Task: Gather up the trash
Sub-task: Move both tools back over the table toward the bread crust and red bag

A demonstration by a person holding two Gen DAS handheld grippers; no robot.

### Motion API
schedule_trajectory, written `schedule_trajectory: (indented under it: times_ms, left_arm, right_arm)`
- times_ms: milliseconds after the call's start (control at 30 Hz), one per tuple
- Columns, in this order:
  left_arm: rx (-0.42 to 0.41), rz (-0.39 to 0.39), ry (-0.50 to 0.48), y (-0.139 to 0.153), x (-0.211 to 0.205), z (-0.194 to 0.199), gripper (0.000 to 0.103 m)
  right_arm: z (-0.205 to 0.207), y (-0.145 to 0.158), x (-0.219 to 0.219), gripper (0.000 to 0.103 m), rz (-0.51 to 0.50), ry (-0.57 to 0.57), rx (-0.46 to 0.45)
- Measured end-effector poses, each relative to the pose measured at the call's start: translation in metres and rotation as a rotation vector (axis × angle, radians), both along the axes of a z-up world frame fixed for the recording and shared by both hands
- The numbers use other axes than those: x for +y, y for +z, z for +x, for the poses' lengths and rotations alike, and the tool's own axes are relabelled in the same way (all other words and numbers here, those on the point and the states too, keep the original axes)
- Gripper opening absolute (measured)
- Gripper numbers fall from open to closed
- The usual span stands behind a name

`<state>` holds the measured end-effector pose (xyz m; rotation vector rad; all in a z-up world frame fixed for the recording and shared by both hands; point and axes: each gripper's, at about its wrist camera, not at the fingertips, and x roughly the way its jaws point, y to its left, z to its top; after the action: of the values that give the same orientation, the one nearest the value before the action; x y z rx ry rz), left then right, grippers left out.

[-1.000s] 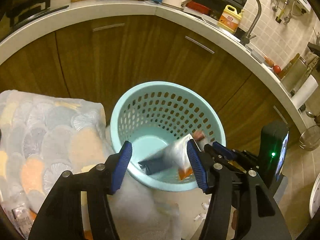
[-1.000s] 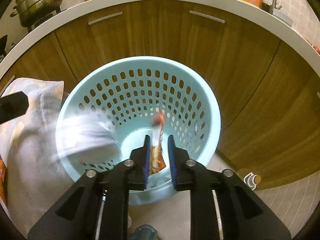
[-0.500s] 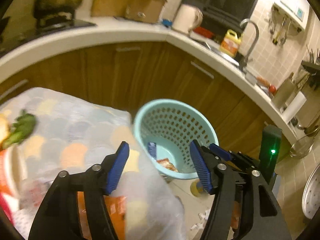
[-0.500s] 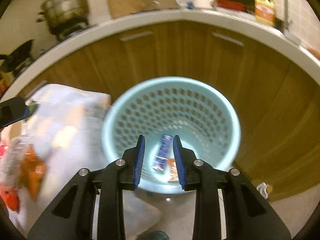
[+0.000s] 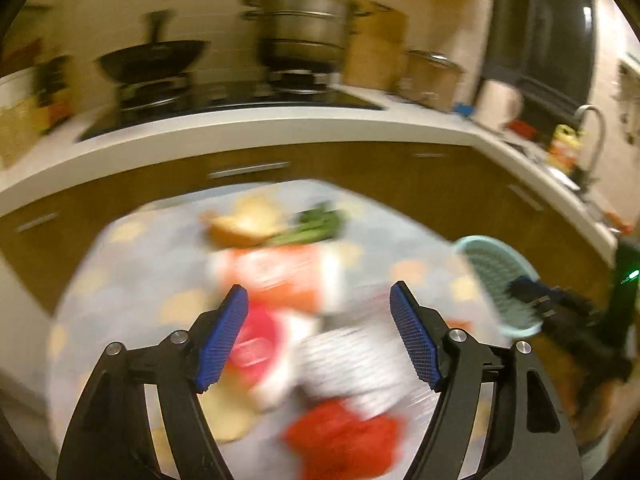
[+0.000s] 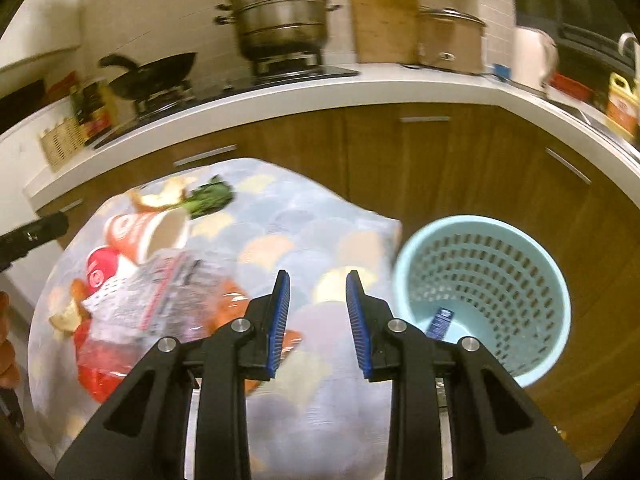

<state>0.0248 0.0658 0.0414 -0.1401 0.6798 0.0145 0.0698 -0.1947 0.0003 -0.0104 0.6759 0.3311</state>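
A light-blue perforated basket [image 6: 486, 296] stands on the floor to the right of a table with a scale-patterned cloth [image 6: 304, 232]; a blue wrapper [image 6: 439, 322] lies inside it. The basket also shows at the right of the left wrist view [image 5: 500, 280]. Trash lies on the cloth: an orange-and-white paper cup [image 6: 148, 232], a red wrapper [image 6: 98, 272], a clear printed bag [image 6: 160, 292], peel and a green leaf [image 6: 210, 200]. My left gripper [image 5: 318, 336] is open and empty above this blurred trash. My right gripper [image 6: 316, 316] is open and empty over the cloth's right part.
A white counter [image 6: 280, 92] over brown cabinets curves behind the table. On it stand a steel steamer pot [image 6: 280, 16], a black pan [image 6: 156, 72], a cutting board [image 6: 384, 16] and a kettle [image 6: 532, 56]. The right gripper's body [image 5: 568, 312] is beside the basket.
Both grippers let their wrappers drop into the basket, then swung left and up from the basket to above the table's trash. The right gripper opened.
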Motion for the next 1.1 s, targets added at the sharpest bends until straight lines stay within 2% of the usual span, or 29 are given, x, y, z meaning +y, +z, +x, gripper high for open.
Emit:
schedule_trajectory:
  times_ms: [167,267,533,633,700,767,833,900,967,1100]
  left_arm:
    - [0.073,-0.016,0.136,-0.030,0.057,-0.039,0.071]
    - [0.127,-0.052,0.173,-0.051,0.076,-0.050,0.071]
    - [0.253,-0.056,0.211,-0.091,0.082,-0.047,0.070]
    - [0.249,-0.004,0.231,-0.094,0.075,-0.043,0.069]
    - [0.251,0.024,0.234,-0.095,0.072,-0.040,0.062]
    - [0.245,0.032,0.222,-0.096,0.068,-0.041,0.047]
    - [0.237,0.036,0.208,-0.096,0.063,-0.043,0.041]
    - [0.230,0.053,0.209,-0.096,0.059,-0.044,0.039]
    - [0.214,0.049,0.210,-0.095,0.059,-0.046,0.025]
    - [0.186,-0.016,0.208,-0.094,0.063,-0.050,0.021]
  right_arm:
    - [-0.010,-0.004,0.024,0.026,-0.022,0.054,0.001]
    - [-0.011,-0.009,0.029,0.026,-0.024,0.070,0.011]
    - [-0.019,-0.009,0.036,0.026,-0.035,0.081,0.013]
    - [-0.020,-0.008,0.036,0.026,-0.034,0.083,0.008]
    - [-0.021,-0.008,0.037,0.026,-0.033,0.089,0.008]
    - [-0.023,-0.009,0.039,0.026,-0.030,0.105,0.007]
    - [-0.028,-0.010,0.044,0.026,-0.023,0.138,0.005]
    - [-0.036,-0.009,0.050,0.026,0.000,0.194,0.003]
    - [-0.046,-0.008,0.055,0.026,0.023,0.250,-0.006]
    - [-0.076,-0.007,0.066,0.026,0.062,0.379,-0.033]
